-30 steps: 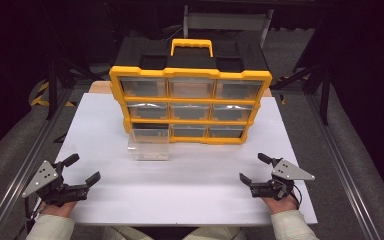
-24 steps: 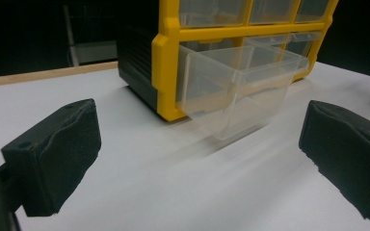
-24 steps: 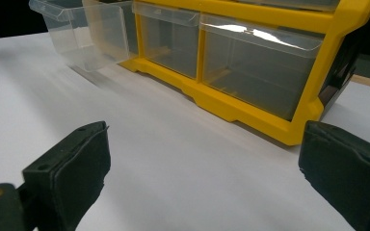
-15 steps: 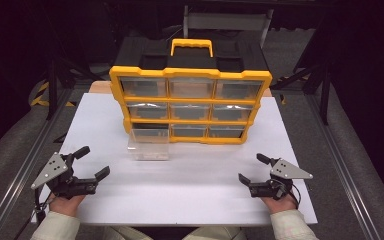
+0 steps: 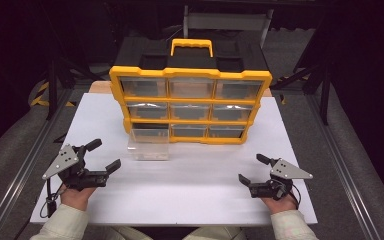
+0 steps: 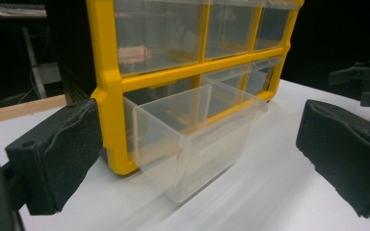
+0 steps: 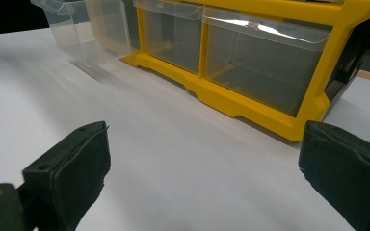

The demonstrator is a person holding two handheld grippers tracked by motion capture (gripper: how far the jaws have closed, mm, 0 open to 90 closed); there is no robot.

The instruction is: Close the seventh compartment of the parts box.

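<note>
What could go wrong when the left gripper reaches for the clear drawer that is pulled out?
1. The clear drawer sticks far out of the yellow organizer; a careless pull may bring it fully out and tip it.
2. Its thin, see-through walls are hard to judge, so the open left gripper may miss them or slip.
3. Pushing could shift the organizer on the white table.

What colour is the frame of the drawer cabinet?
Yellow; the cabinet frame has a black top, clearest in the high view.
</note>
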